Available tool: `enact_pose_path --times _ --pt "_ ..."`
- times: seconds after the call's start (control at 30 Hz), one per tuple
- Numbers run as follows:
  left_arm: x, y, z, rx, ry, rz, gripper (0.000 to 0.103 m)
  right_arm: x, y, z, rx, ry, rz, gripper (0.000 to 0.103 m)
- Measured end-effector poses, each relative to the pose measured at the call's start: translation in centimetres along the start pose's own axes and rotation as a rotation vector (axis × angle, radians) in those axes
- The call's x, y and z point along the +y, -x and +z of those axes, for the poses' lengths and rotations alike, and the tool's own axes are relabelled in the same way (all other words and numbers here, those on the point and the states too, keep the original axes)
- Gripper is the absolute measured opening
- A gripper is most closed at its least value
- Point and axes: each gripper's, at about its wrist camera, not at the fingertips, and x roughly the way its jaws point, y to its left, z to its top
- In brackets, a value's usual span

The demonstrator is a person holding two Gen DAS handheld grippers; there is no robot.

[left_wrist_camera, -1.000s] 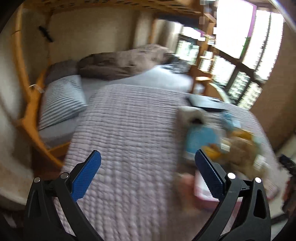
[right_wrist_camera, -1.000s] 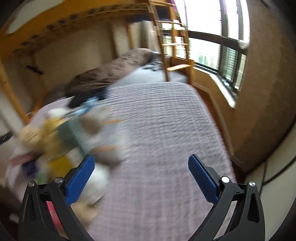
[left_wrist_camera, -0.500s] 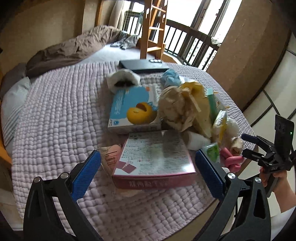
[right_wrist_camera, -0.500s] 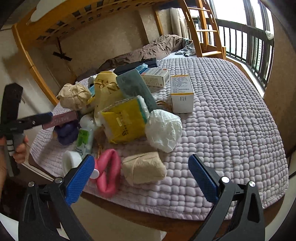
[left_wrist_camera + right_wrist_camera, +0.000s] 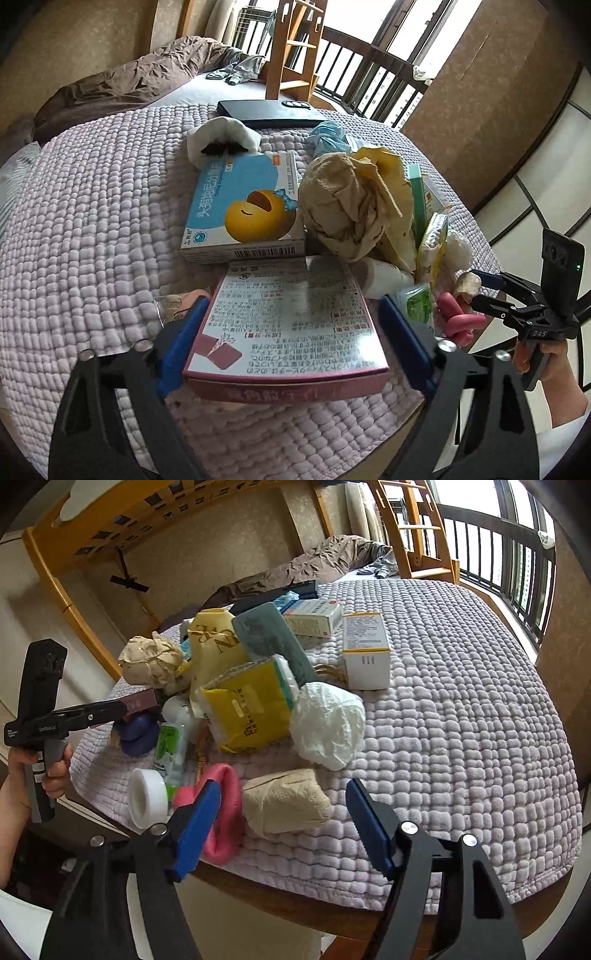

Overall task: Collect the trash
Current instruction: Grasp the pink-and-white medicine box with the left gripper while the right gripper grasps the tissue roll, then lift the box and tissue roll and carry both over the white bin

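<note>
A pile of trash lies on the lilac quilt (image 5: 92, 229). My left gripper (image 5: 293, 343) straddles a flat pink box (image 5: 291, 325); its jaws are closing, the left pad at the box's side and a small gap at the right pad. My right gripper (image 5: 284, 827) is closing around a beige paper wad (image 5: 284, 801), with gaps on both sides. A pink ring (image 5: 225, 834) lies against its left pad. In the right wrist view the left gripper (image 5: 110, 710) reaches in from the left, held by a hand (image 5: 55, 768).
Behind the pink box are a blue box with a yellow cartoon (image 5: 243, 206), crumpled brown paper (image 5: 343, 210) and a black laptop (image 5: 269, 112). A yellow tissue pack (image 5: 247, 705), white plastic bag (image 5: 328, 723), white-orange carton (image 5: 365, 650) and tape roll (image 5: 146, 801) crowd the bed's edge.
Both views swung from the blurred bed down onto the trash pile, then settled. Both pairs of jaws have narrowed, the left around the pink box, the right around the beige wad.
</note>
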Motion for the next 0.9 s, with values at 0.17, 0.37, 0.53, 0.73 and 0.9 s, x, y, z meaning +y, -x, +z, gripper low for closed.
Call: enact_pose_path --times 0.17,0.37,0.53,0.73,0.9 --pt "0.0 0.0 -0.1 0.002 0.006 0.006 0.08 0.8 -0.1 0.2 0.024 0.069 -0.036 0.062" --pt "-0.8 0.0 0.0 0.008 -0.03 0.045 0.079 2.0 -1.1 -0.3 0.06 0.152 -0.097 0.042" --pt "-1.1 1.0 -0.5 -0.016 -0.014 0.054 0.079 2.1 0.5 -0.1 0.009 0.137 -0.085 0.042" --pt "-1.2 3.1 -1.3 -0.054 0.028 0.054 0.079 2.8 2.8 0.1 -0.042 0.128 -0.079 0.042" --pt "-1.7 5.0 -2.4 -0.093 0.057 0.055 0.079 3.7 4.0 0.1 -0.064 0.123 -0.056 0.042"
